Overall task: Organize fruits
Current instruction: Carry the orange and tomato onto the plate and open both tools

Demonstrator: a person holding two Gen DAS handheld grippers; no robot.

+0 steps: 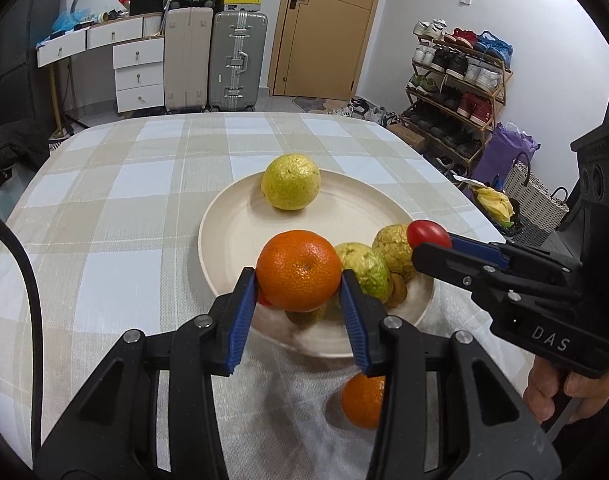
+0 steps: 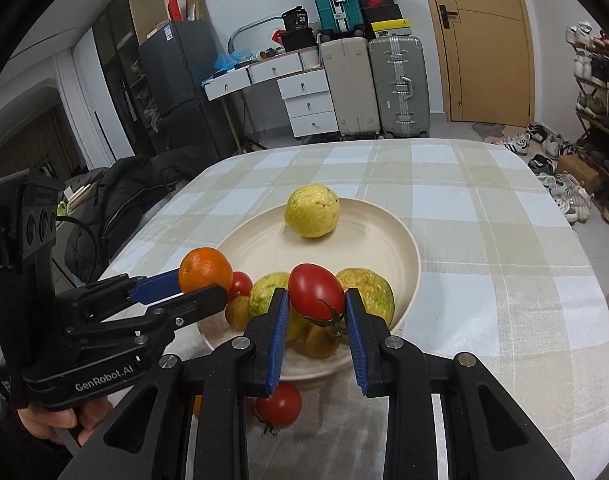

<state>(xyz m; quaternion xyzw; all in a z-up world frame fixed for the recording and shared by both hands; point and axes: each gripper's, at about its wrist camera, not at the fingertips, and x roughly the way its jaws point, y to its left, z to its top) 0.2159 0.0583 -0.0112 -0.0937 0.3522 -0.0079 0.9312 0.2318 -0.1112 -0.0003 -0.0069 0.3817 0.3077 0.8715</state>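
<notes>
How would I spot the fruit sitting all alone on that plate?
Find the cream plate on the checked tablecloth. At its far side sits a round yellow-green fruit, apart from the fruits crowded at the near rim. It alone has bare plate around it.

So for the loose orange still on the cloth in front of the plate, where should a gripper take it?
Grip the loose orange across its widest middle, coming from above on the near side. It is round, and the plate rim sits close behind it, so the pads fit left and right.

Left hand-held gripper (image 1: 299, 300) clamping orange (image 1: 299, 269) over plate (image 1: 224, 236); right hand-held gripper (image 1: 434, 246) pinching tomato (image 1: 426, 233).
</notes>
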